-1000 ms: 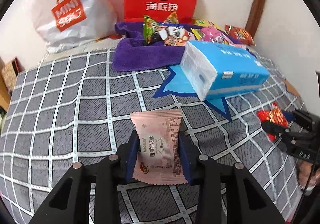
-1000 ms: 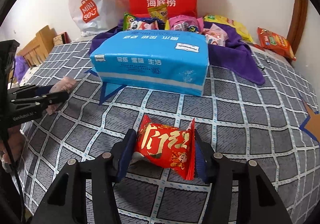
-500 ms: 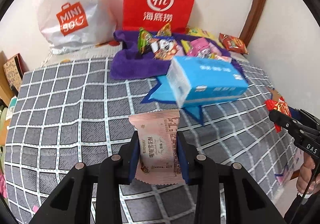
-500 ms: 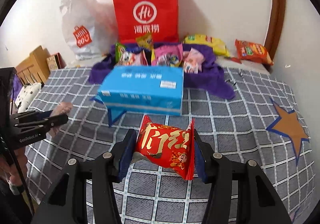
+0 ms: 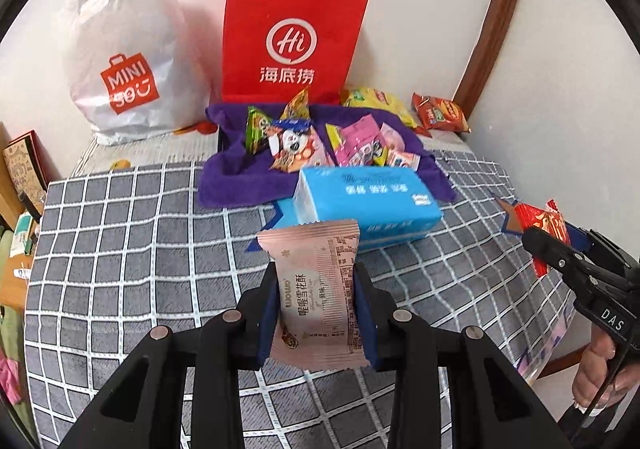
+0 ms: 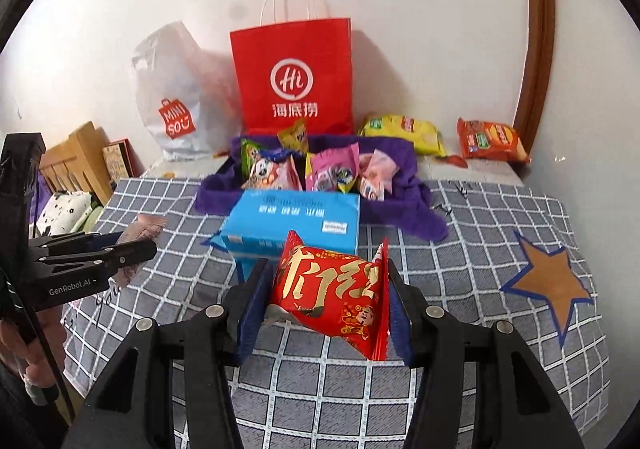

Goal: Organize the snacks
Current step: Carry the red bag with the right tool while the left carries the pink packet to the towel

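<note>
My left gripper (image 5: 316,281) is shut on a pink snack packet (image 5: 316,297), held upright well above the checked cloth. My right gripper (image 6: 326,281) is shut on a red snack packet with gold writing (image 6: 332,293), also raised off the cloth. Each gripper shows in the other's view: the right gripper (image 5: 536,239) at the right edge with the red packet (image 5: 540,221), the left gripper (image 6: 150,245) at the left edge with the pink packet (image 6: 144,229). Beyond both lies a purple cloth (image 5: 236,181) heaped with several snack packets (image 5: 296,141).
A blue tissue pack (image 5: 368,205) lies in front of the purple cloth. A red paper bag (image 5: 288,45) and a white plastic bag (image 5: 124,65) stand against the wall. A yellow packet (image 6: 404,129) and an orange packet (image 6: 490,141) lie at the back right. An orange star (image 6: 548,285) marks the cloth.
Both grippers have risen with their packets still held, so the bed, the tissue pack and the bags look smaller and farther away.
</note>
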